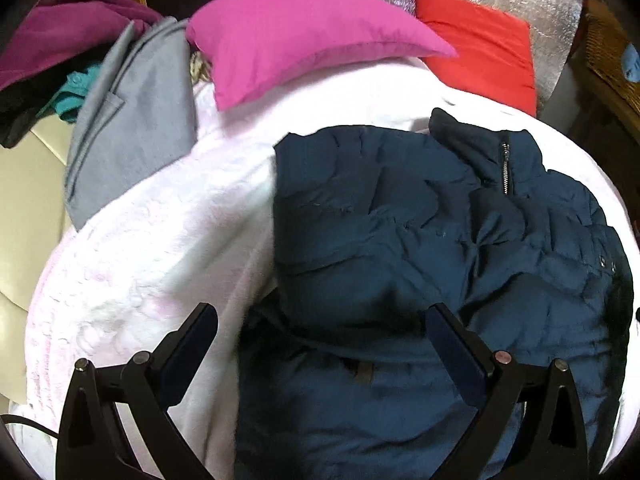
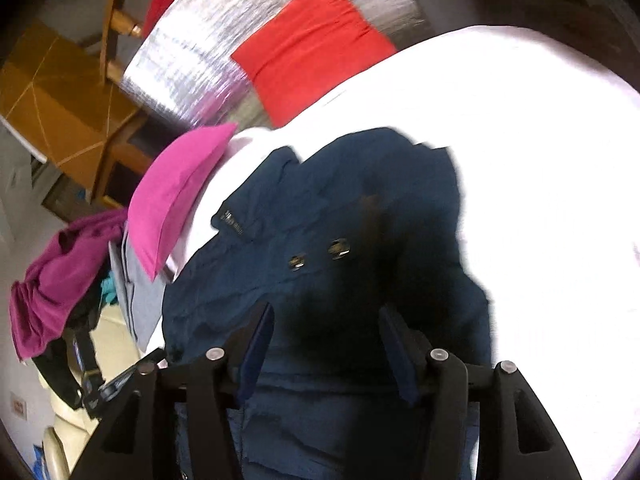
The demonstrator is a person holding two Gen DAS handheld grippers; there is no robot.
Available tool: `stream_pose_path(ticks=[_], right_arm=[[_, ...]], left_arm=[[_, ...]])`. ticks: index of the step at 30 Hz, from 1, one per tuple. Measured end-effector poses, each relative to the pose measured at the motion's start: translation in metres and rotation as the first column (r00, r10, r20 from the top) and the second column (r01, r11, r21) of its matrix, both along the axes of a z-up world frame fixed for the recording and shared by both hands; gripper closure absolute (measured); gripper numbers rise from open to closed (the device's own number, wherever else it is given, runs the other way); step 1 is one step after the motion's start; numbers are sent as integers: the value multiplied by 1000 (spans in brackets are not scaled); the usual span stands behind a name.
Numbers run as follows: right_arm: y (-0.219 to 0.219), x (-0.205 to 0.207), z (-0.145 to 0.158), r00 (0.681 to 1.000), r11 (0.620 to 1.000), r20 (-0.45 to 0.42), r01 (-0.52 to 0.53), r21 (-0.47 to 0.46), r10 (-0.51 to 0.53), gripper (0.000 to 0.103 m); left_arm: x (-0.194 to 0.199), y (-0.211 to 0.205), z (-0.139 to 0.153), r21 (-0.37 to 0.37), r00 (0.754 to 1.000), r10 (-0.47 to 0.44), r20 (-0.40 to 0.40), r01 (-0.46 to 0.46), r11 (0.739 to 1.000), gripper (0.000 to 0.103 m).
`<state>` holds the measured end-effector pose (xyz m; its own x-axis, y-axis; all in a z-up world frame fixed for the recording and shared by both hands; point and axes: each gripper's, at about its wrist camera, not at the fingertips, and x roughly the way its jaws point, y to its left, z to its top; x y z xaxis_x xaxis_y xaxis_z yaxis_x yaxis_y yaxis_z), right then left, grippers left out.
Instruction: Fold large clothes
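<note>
Fingers (image 1: pixel 208 320) apart above jacket (image 1: pixel 420 240), pillow (image 1: pixel 304 36) beyond.

Lay crumpled on a white fleecy blanket (image 1: pixel 160 248): a dark navy quilted puffer jacket (image 1: pixel 420 240), partly folded over itself. Showed a stand-up collar with a silver zipper (image 1: pixel 506 168) at its far end in the left wrist view, and two metal snaps (image 2: pixel 318 254) plus a small label on a flap in the right wrist view. Sat just below a pink cushion (image 1: pixel 304 36).
</note>
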<state>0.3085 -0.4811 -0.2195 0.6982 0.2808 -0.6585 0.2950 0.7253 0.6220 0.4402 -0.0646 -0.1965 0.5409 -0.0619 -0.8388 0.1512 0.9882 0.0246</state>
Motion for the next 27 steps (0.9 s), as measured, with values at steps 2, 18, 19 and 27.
stream_pose_path(ticks=[2, 18, 19, 27], right_arm=[[-5, -6, 3, 1000, 1000, -3, 4, -9, -4, 44], [-1, -19, -2, 999, 998, 30, 15, 55, -16, 44], [1, -16, -2, 999, 998, 37, 12, 56, -14, 44], [25, 7, -11, 1000, 1000, 10, -10, 0, 10, 59]], left_arm=[[-10, 4, 3, 14, 1000, -1, 11, 1, 1000, 0], [-9, 25, -19, -55, 996, 80, 32, -78, 995, 0], [-3, 24, -22, -63, 996, 87, 25, -85, 994, 0], [23, 11, -58, -28, 991, 106, -81, -109, 994, 0]])
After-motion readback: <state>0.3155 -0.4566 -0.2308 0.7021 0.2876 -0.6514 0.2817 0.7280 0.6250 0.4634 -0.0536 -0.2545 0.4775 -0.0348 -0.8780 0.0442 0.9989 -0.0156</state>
